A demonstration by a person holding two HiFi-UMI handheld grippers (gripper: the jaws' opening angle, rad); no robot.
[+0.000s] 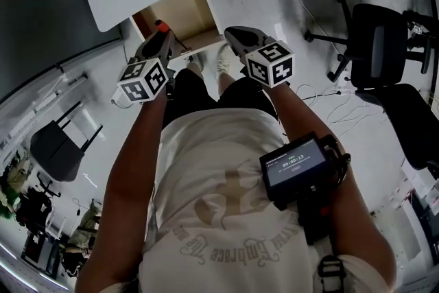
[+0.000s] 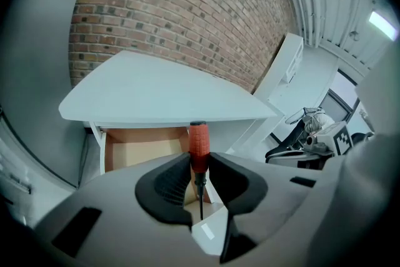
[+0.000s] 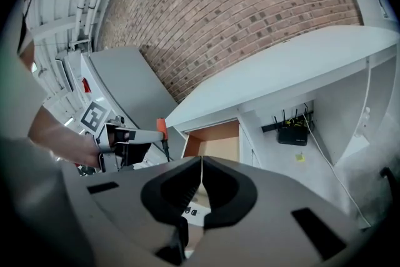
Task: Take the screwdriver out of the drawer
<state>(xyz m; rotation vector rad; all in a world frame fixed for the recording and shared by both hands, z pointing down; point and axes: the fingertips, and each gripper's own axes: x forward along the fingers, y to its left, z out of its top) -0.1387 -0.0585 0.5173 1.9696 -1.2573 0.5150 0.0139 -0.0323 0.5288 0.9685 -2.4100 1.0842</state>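
Observation:
My left gripper (image 2: 199, 164) is shut on a screwdriver (image 2: 198, 146): the pads pinch the lower part of its red handle, which stands upright, and the thin dark shaft hangs down between them. In the head view the left gripper (image 1: 163, 38) holds the screwdriver (image 1: 162, 27) in the air in front of the open wooden drawer (image 1: 177, 16). The drawer (image 2: 139, 150) hangs under the white table (image 2: 156, 94). My right gripper (image 3: 201, 176) is shut with nothing between its pads. It hovers beside the drawer (image 3: 215, 139), level with the left gripper (image 3: 125, 137).
A black office chair (image 1: 384, 44) stands on the floor at the right and a dark chair (image 1: 58, 146) at the left. A router (image 3: 292, 133) with cables sits under the table by the wall. A brick wall (image 2: 187, 9) rises behind the table.

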